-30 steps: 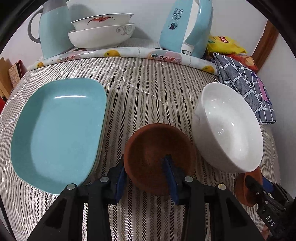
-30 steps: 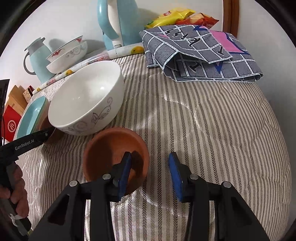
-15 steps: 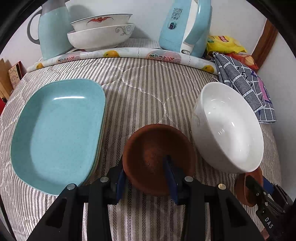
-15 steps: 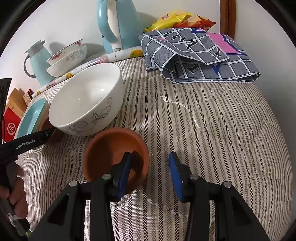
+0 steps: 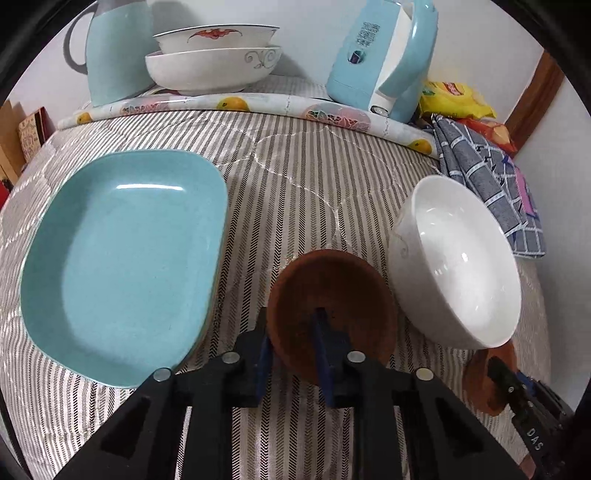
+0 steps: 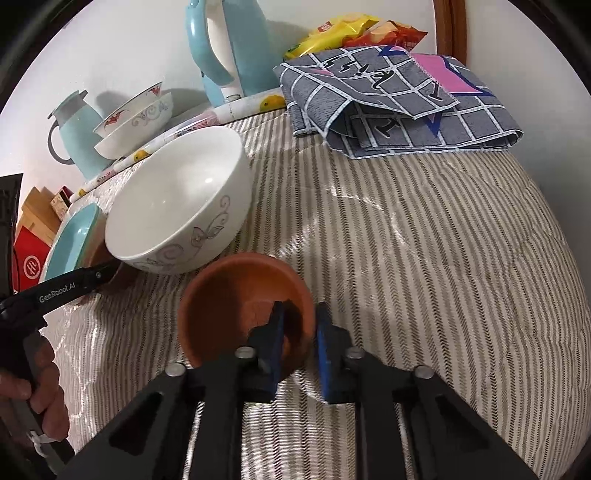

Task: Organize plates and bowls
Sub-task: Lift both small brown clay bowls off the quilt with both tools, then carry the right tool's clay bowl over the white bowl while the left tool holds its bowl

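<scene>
My left gripper is shut on the near rim of a brown bowl, one finger inside and one outside. My right gripper is shut on the right rim of a second brown bowl, which also shows in the left wrist view. A large white bowl stands between the two brown bowls and also shows in the right wrist view. A light blue plate lies at the left on the striped cloth; its edge shows in the right wrist view.
Two stacked white bowls stand at the back beside a blue jug and a blue kettle. A folded grey checked cloth and snack bags lie at the back right. Boxes sit off the left edge.
Both grippers have closed: the left one on the rim of its brown bowl, the right one on the rim of the other brown bowl. The bowls have barely shifted.
</scene>
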